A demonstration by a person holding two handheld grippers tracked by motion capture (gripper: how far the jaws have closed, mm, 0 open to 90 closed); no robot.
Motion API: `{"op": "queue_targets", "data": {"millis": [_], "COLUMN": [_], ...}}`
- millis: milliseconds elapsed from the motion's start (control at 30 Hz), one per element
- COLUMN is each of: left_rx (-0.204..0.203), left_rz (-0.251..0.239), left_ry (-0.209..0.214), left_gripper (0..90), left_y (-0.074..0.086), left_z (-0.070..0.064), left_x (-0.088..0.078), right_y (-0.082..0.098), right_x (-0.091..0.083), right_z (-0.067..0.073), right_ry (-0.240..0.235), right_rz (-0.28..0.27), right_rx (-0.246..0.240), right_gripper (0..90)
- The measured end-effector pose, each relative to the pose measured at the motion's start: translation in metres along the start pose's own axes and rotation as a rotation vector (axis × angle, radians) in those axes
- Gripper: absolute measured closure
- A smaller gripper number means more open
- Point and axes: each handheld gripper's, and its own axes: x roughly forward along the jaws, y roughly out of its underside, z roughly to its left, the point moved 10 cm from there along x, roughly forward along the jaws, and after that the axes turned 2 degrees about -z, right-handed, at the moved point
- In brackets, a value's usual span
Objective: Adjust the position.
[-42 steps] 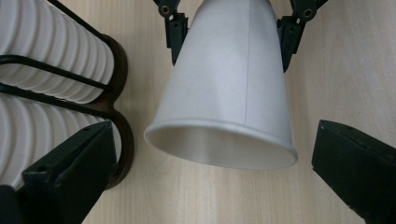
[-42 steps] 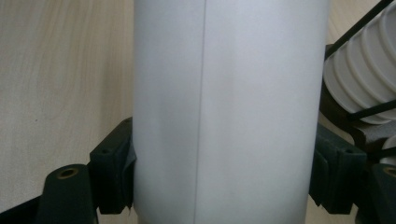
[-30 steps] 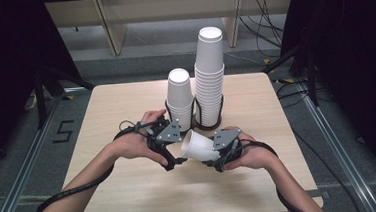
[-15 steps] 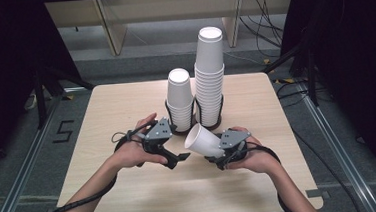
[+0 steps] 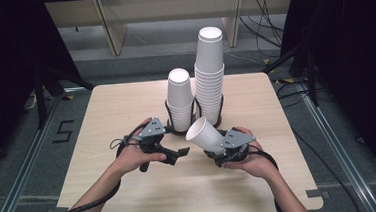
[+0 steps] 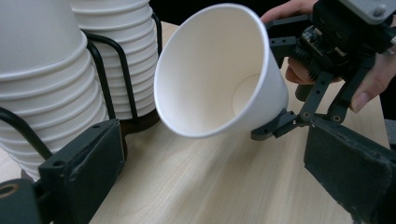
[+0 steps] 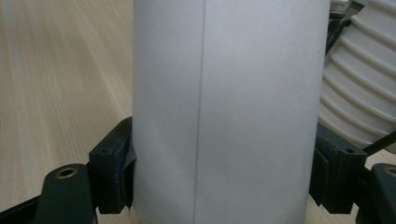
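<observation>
Left tongs (image 5: 179,154) lower, jaws narrower.

You are working in a lab-style recording bay: a bare wooden table (image 5: 126,105) stands on a grey floor (image 5: 20,168), enclosed by black curtains (image 5: 2,59), with loose cables (image 5: 275,24) trailing behind and a taped number (image 5: 63,130) marking the floor.
</observation>
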Motion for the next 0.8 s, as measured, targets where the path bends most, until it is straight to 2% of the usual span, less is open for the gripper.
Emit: {"op": "queue_targets", "data": {"millis": [33, 367, 667, 767, 800], "left_rx": [-0.003, -0.027, -0.036, -0.05, -0.056], "left_rz": [-0.001, -0.017, -0.024, -0.038, -0.036], "left_ry": [-0.002, -0.019, -0.008, 0.003, -0.005], "left_gripper": [4.6, 4.7, 5.2, 5.3, 5.3], "left_y": [0.0, -0.001, -0.003, -0.004, -0.004], "left_z": [0.0, 0.002, -0.001, -0.003, -0.002], "left_x": [0.001, 0.005, 0.009, 0.012, 0.012], "right_y": [0.0, 0.0, 0.0, -0.001, -0.001], "right_x": [0.0, 0.0, -0.001, -0.001, -0.001], "right_z": [-0.001, 0.001, -0.001, -0.001, -0.001], "right_ry": [0.013, 0.035, 0.077, 0.086, 0.09], "right_rz": [-0.01, -0.037, -0.07, -0.081, -0.084], "right_rx": [0.004, 0.03, 0.049, 0.062, 0.071], "right_gripper": [23.9, 23.9, 23.9, 23.9, 23.9]}}
